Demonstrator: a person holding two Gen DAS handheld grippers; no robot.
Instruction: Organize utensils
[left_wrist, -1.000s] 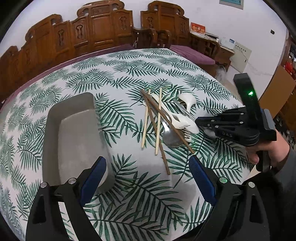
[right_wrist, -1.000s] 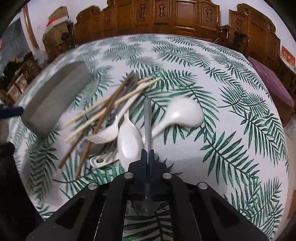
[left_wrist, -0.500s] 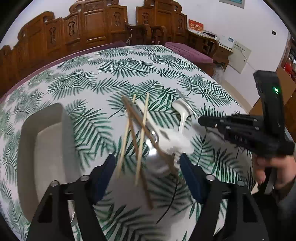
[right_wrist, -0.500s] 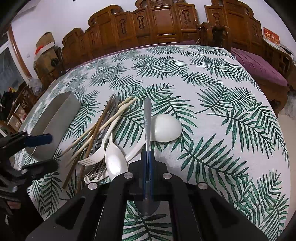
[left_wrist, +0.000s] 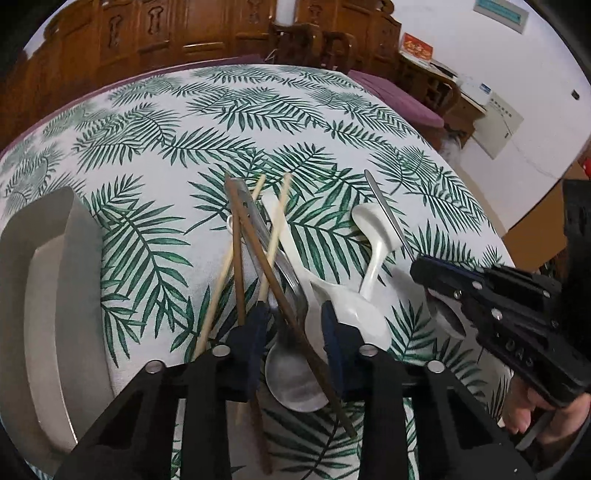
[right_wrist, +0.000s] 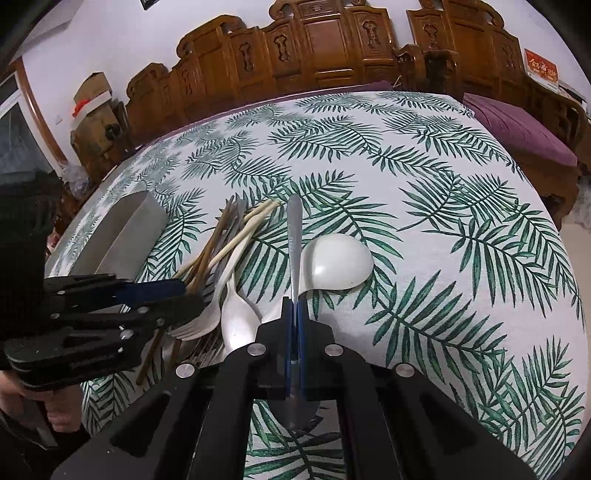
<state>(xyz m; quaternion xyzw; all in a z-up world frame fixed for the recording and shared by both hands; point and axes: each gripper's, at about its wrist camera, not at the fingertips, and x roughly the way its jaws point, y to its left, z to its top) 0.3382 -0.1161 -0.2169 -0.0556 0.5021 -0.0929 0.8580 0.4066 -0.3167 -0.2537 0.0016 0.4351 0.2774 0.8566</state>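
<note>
Left hand-held gripper (left_wrist: 291, 328) lowered over metal spoon (left_wrist: 291, 380), jaws closing, right hand-held gripper (right_wrist: 294, 317) clenching steel spoon (right_wrist: 294, 236)

Tray (left_wrist: 55, 295) left of utensil pile (left_wrist: 280, 266)

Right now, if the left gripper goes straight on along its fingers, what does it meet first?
Probably the metal spoon and the dark chopstick crossing it, both between the closing fingers of the left gripper; depth is unclear.

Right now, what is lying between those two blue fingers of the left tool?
In the left wrist view, a metal spoon and a dark chopstick crossing it lie between the closing fingers of the left gripper.
</note>
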